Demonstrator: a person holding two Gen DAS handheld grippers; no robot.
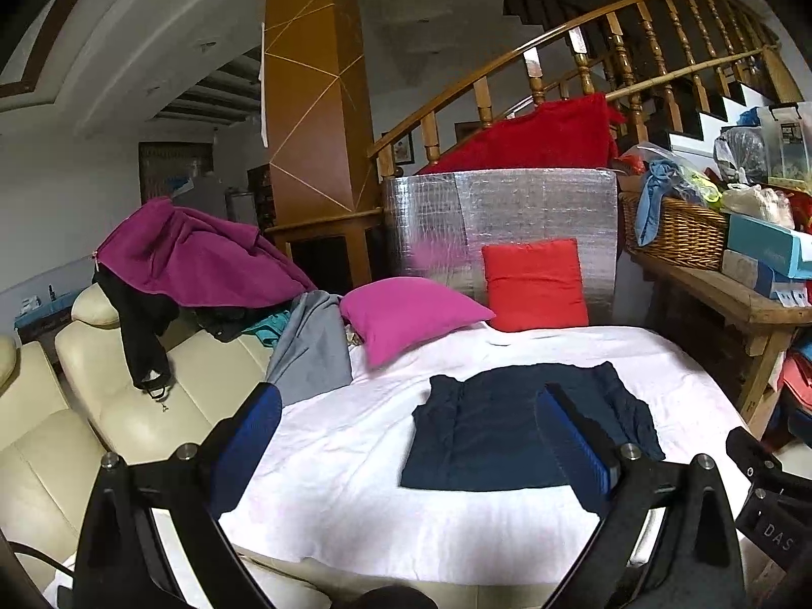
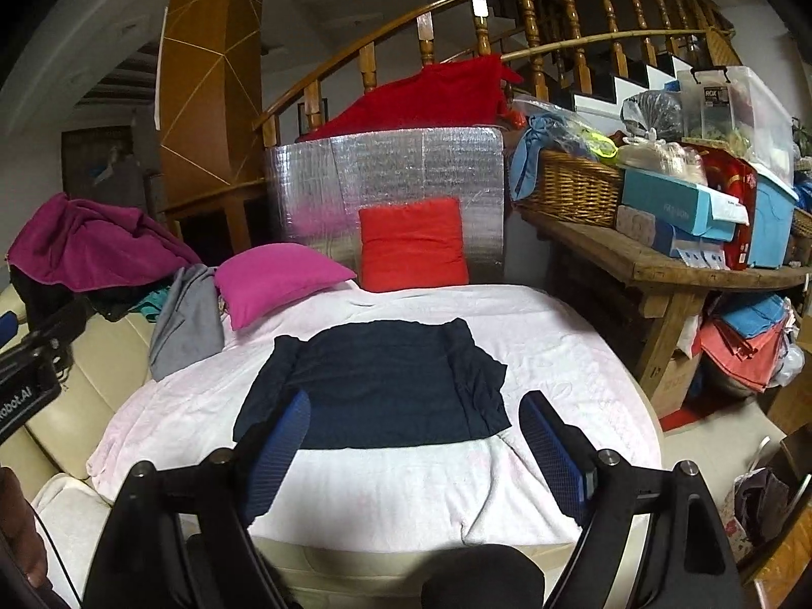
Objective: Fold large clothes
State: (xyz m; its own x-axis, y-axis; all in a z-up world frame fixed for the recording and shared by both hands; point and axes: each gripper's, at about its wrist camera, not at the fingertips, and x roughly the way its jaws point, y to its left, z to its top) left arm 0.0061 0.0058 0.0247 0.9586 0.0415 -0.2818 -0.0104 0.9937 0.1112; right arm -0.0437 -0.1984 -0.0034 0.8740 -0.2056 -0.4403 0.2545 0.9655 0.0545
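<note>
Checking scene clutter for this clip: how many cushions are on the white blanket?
2. A magenta cushion lies at the blanket's far left corner, and a red cushion stands upright against the silver foil board. The clothes pile could hide others.

Indoor room, dim artificial light. Cream leather sofa (image 1: 127, 406) on the left, piled with a purple garment (image 1: 203, 259) and a grey one (image 1: 314, 350). White blanket (image 2: 406, 487) covers the central surface. Pink cushion (image 2: 276, 279) and red cushion (image 2: 413, 243) at its far edge, the red one leaning on a silver foil panel (image 2: 385, 172). Red cloth (image 2: 431, 96) sits on top of the panel. Curved wooden stair railing (image 2: 533, 15) behind. Orange-brown pillar (image 1: 314, 91) at left-centre. Right side: rough wooden desk (image 2: 660, 264) carrying a wicker basket (image 2: 573, 188), blue boxes (image 2: 675, 203), and a clear storage bin (image 2: 731, 106). Pale tile floor (image 2: 710, 436) beneath.
</note>
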